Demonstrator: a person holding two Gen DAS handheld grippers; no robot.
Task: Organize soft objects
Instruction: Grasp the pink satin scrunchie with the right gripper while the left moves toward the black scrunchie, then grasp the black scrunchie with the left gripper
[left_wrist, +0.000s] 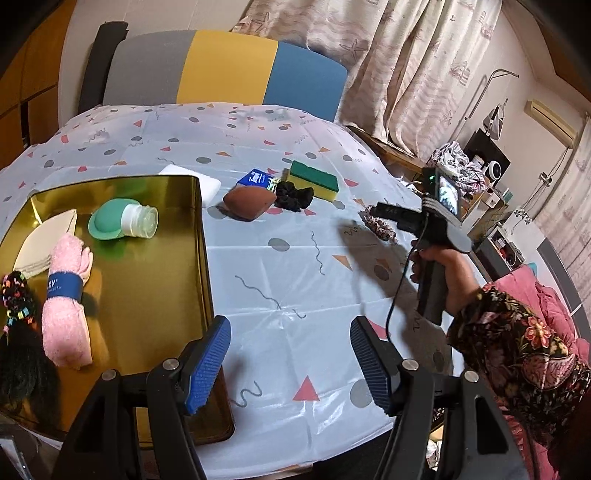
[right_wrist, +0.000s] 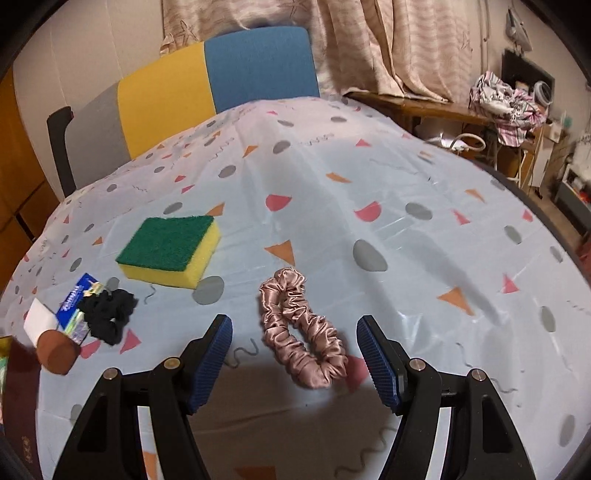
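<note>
Gold tray (left_wrist: 177, 295) at surface's left edge already holds patterned scrunchie (left_wrist: 14, 295), pink rolled towel (left_wrist: 66, 306), green-capped bottle (left_wrist: 123, 221). Left tongs (left_wrist: 290, 363) wide open, empty, beside tray's right rim. Mid-surface, left to sort: brown sponge (left_wrist: 249, 203), black scrunchie (right_wrist: 109, 314), green-yellow sponge (right_wrist: 171, 251). Right tongs (right_wrist: 295, 360) wide open, empty, straddling pink satin scrunchie (right_wrist: 301, 332); likely next pick.

Pink satin scrunchie (right_wrist: 301, 332), flat on tablecloth

Black-framed tool (right_wrist: 294, 363) with ribbed blue pads (right_wrist: 214, 360), silver screws, black cable, dark floral sleeve (left_wrist: 517, 354)
</note>
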